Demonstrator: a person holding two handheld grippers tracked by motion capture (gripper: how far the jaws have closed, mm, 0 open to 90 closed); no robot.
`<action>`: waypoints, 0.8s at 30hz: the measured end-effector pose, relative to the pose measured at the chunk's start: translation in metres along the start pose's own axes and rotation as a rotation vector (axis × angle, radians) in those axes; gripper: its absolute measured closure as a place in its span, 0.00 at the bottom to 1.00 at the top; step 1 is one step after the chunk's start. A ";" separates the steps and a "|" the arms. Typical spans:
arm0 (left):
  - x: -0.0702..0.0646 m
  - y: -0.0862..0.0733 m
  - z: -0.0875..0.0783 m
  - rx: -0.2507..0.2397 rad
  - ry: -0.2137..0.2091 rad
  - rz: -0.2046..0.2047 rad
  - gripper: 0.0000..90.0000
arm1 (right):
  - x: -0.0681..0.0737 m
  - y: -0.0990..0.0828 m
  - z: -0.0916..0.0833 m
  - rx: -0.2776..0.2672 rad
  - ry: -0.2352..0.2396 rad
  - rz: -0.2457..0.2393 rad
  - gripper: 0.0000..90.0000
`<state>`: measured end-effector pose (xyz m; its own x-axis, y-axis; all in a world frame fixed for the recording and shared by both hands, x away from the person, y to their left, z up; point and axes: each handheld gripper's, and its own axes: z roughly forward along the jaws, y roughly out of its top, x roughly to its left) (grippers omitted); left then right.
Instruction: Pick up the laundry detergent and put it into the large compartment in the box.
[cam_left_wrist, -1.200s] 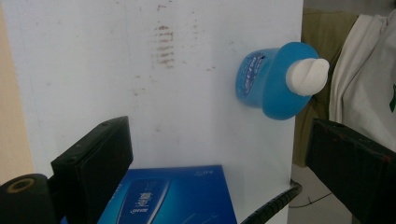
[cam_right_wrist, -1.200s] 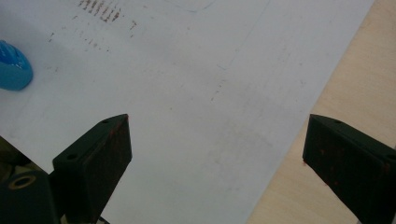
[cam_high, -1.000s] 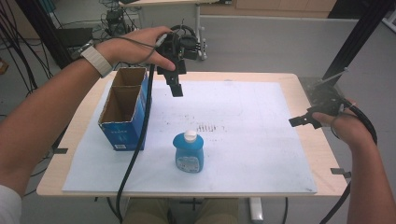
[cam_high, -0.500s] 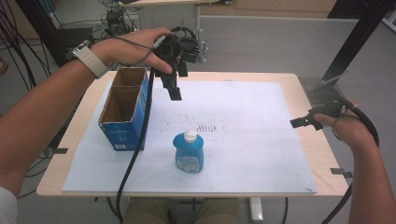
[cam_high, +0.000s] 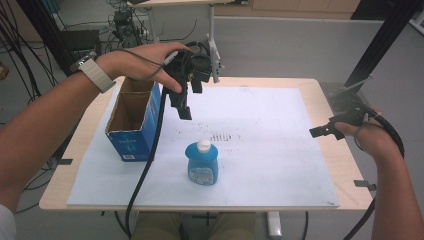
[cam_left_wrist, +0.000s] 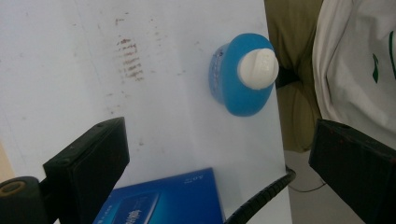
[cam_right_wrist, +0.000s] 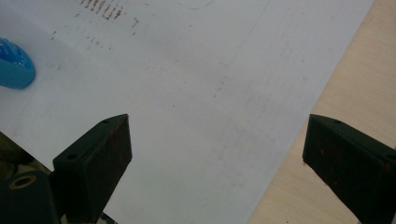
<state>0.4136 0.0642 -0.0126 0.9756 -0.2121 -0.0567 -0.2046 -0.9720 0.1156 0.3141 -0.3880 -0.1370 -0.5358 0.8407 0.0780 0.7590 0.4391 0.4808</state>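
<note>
A blue bottle (cam_high: 202, 164) with a white cap stands upright on the white sheet (cam_high: 260, 150) near the front middle. In the left gripper view the bottle (cam_left_wrist: 245, 79) lies ahead of the jaws, apart from them. My left gripper (cam_high: 190, 97) hangs in the air beside the open blue cardboard box (cam_high: 131, 122), pointing down. Its jaws have just been opening, and the left gripper (cam_left_wrist: 218, 129) stands open with nothing between them. My right gripper (cam_high: 332, 125) hovers at the table's right edge. In its own view the right gripper (cam_right_wrist: 217, 123) is open over bare sheet.
The box (cam_left_wrist: 163, 200) shows just below the left jaws, with a black cable (cam_left_wrist: 261, 198) beside it. The bottle's edge (cam_right_wrist: 14, 65) sits far left in the right gripper view, and bare wood (cam_right_wrist: 345, 88) lies to the right of the sheet. Smudges (cam_high: 225, 136) mark the sheet's middle.
The left gripper has drifted slightly toward the near side, above the sheet next to the box. The right gripper, the bottle and the box have stayed where they were.
</note>
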 end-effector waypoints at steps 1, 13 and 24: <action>0.000 0.000 0.000 0.000 0.000 0.000 0.06 | 0.000 0.000 0.000 -0.001 0.000 -0.002 0.09; -0.011 0.012 0.017 0.018 -0.008 -0.035 0.06 | 0.002 -0.001 0.002 0.000 0.002 0.001 0.09; -0.016 0.016 0.028 0.009 -0.018 -0.044 0.07 | 0.002 -0.005 0.001 -0.003 0.000 0.005 0.09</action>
<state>0.3930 0.0495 -0.0375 0.9821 -0.1709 -0.0792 -0.1624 -0.9812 0.1041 0.3095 -0.3885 -0.1403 -0.5320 0.8429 0.0805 0.7605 0.4339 0.4832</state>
